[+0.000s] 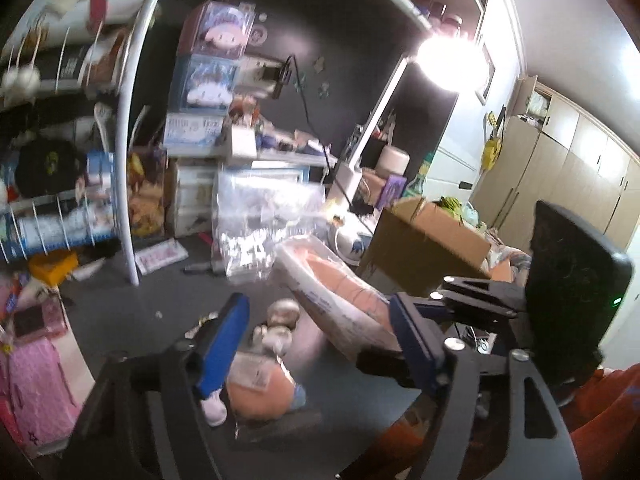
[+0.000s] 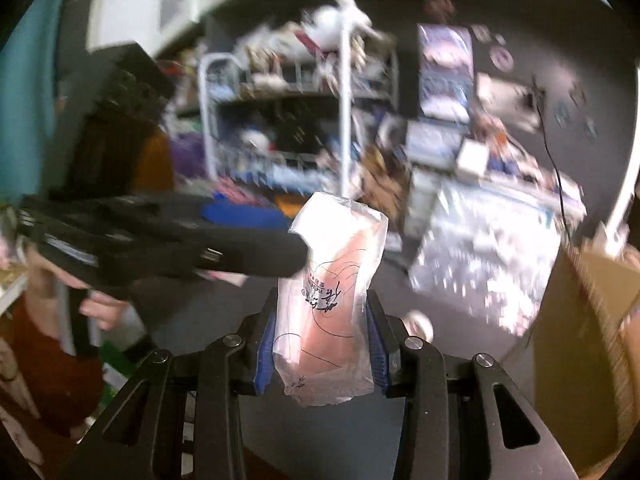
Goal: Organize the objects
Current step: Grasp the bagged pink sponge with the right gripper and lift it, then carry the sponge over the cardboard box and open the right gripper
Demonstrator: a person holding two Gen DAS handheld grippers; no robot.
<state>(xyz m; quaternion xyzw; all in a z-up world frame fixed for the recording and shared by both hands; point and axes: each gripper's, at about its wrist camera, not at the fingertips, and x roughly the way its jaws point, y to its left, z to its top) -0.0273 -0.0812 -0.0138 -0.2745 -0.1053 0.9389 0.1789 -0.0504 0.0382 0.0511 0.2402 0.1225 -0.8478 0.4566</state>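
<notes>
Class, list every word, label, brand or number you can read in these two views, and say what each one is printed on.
No text reads clearly enough to quote.
Plastic-wrapped package held in the right gripper: dark and red print, too blurred to read.
Boxes with cartoon characters: lettering too small to read.
Cardboard box: no print visible.

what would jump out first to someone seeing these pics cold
The right gripper is clamped on a clear plastic bag holding something peach-pink, dead centre of its view. In the left wrist view, a glaring lamp blazes at upper right. An open cardboard box sits below it.
</notes>
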